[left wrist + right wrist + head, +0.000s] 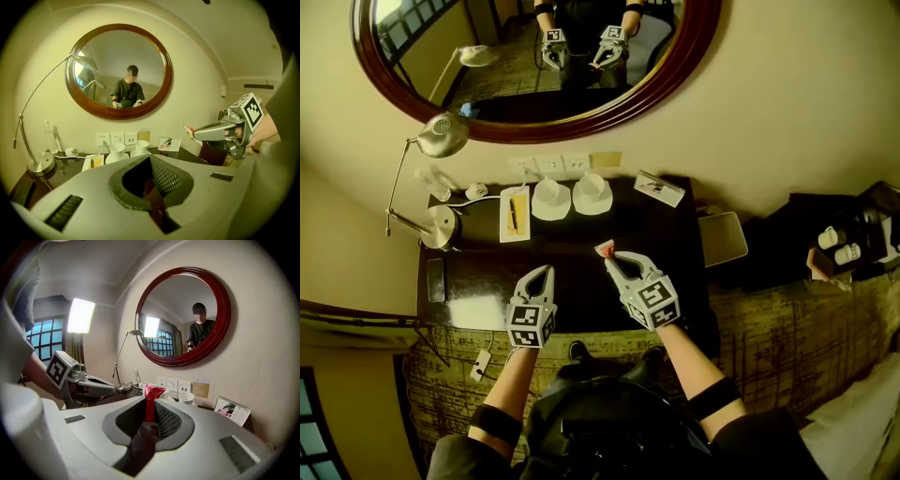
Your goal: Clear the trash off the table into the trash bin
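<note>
A small red wrapper (605, 248) sticks up from the tips of my right gripper (610, 254), which is shut on it above the dark table (487, 291). In the right gripper view the red wrapper (152, 399) stands pinched between the jaws. The left gripper view shows the right gripper (193, 134) level, with the wrapper (189, 130) at its tip. My left gripper (543, 270) hovers beside it to the left, shut with nothing in it; its own view shows the left gripper (150, 160) with jaws together. No trash bin is clearly identifiable.
Along the table's back edge stand two white cups on saucers (551, 199) (592, 194), a white tray (515, 214), a printed card (659, 187) and a desk lamp (441, 225). A round mirror (534, 56) hangs above. A pale square object (722, 237) sits off the table's right end.
</note>
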`<act>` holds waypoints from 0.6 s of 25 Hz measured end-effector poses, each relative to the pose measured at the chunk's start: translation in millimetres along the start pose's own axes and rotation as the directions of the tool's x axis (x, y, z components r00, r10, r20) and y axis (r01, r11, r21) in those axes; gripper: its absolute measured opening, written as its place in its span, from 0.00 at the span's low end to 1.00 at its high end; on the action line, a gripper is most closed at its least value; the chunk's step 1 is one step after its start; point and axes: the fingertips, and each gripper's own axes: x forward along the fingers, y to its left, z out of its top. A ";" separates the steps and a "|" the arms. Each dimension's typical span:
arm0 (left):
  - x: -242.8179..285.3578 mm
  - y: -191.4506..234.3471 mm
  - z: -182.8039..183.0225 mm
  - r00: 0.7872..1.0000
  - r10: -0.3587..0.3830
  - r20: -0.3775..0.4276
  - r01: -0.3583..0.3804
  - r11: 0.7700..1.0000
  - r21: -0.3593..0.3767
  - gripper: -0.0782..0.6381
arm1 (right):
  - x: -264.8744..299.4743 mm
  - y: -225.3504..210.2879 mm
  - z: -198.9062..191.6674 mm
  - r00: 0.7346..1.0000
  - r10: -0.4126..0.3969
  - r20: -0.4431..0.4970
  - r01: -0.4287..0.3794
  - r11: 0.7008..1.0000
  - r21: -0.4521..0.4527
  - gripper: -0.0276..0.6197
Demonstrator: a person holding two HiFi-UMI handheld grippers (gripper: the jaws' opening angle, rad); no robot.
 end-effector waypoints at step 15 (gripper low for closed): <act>59.5 -109.8 33.4 0.970 -0.242 0.002 0.239 0.963 0.127 0.11 | -88.4 -67.8 -28.0 0.972 -0.233 0.009 0.232 0.970 0.075 0.16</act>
